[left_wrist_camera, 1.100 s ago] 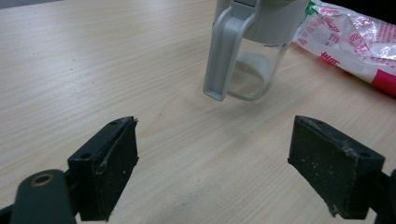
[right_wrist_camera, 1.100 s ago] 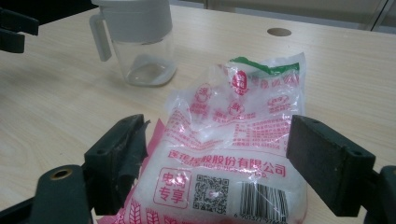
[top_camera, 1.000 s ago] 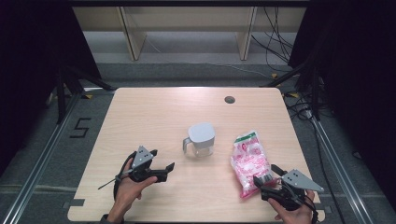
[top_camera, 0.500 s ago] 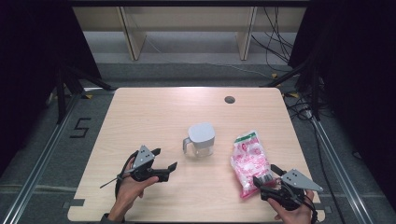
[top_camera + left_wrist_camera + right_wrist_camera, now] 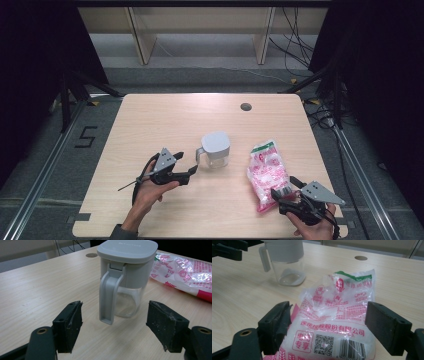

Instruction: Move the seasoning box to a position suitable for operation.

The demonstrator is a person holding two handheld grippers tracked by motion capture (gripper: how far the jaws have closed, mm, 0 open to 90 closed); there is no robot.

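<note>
A clear jug [image 5: 216, 149] with a grey lid and grey handle stands upright mid-table. My left gripper [image 5: 186, 164] is open just left of it; in the left gripper view the jug [image 5: 125, 277] is a little beyond the open left gripper [image 5: 115, 327], handle towards me. A pink-and-white plastic bag [image 5: 267, 170] of white grains lies flat to the jug's right. My right gripper [image 5: 285, 189] is open at the bag's near end. The right gripper view has the bag [image 5: 337, 320] lying between the spread jaws of the right gripper [image 5: 332, 330], with the jug [image 5: 287, 262] farther off.
The wooden table [image 5: 150, 125] has a round cable hole [image 5: 245, 106] near its far edge. Beyond it stand shelf legs [image 5: 142, 42] and loose cables [image 5: 295, 45] on the floor. Dark frames flank both sides. A "5" mark [image 5: 86, 136] is on the floor at left.
My left gripper has moved right and forward, closer to the jug's handle. The right gripper has edged in over the bag's near end. Jug and bag have not moved.
</note>
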